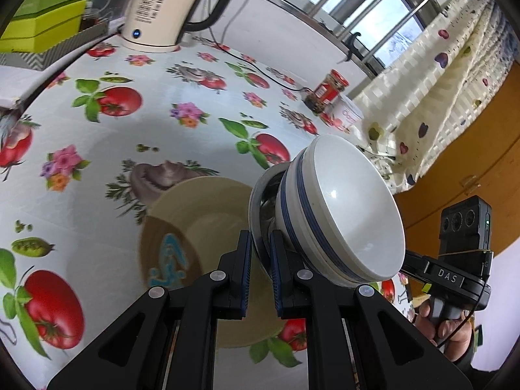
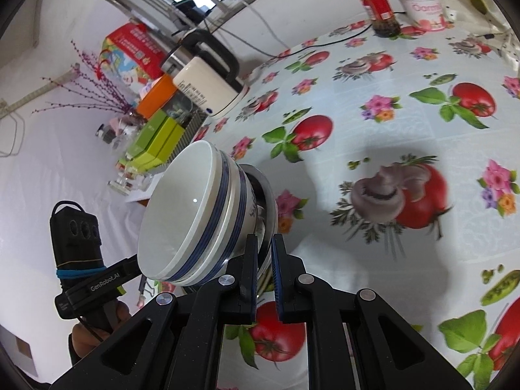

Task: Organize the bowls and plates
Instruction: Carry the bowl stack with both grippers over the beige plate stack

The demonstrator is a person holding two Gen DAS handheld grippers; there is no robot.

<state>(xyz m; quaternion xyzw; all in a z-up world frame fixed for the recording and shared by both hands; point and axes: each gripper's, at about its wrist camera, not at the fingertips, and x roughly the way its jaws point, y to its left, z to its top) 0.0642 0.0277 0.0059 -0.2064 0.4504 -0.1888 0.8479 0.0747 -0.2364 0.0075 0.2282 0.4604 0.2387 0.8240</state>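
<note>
A stack of white bowls with blue stripes (image 1: pixel 351 211) (image 2: pixel 182 211) sits nested in a steel bowl (image 1: pixel 256 201) (image 2: pixel 268 191), held in the air between both grippers. My left gripper (image 1: pixel 260 240) is shut on the steel rim on one side. On the opposite side my right gripper (image 2: pixel 264 243) is shut on the same rim. A beige plate with a blue pattern (image 1: pixel 201 214) lies on the flowered tablecloth (image 1: pixel 156 123) just below the stack in the left wrist view. Each handheld unit shows in the other's view, its fingertips hidden behind the bowls.
A cream electric kettle (image 1: pixel 162 9) (image 2: pixel 208 91) stands at the back with its black cord across the cloth. A red-lidded jar (image 1: pixel 328 91) (image 2: pixel 378 3) and a white tub (image 1: pixel 349 113) (image 2: pixel 421 6) stand near the table's far edge. Green boxes (image 1: pixel 42 22) (image 2: pixel 156 139) stand beside the kettle.
</note>
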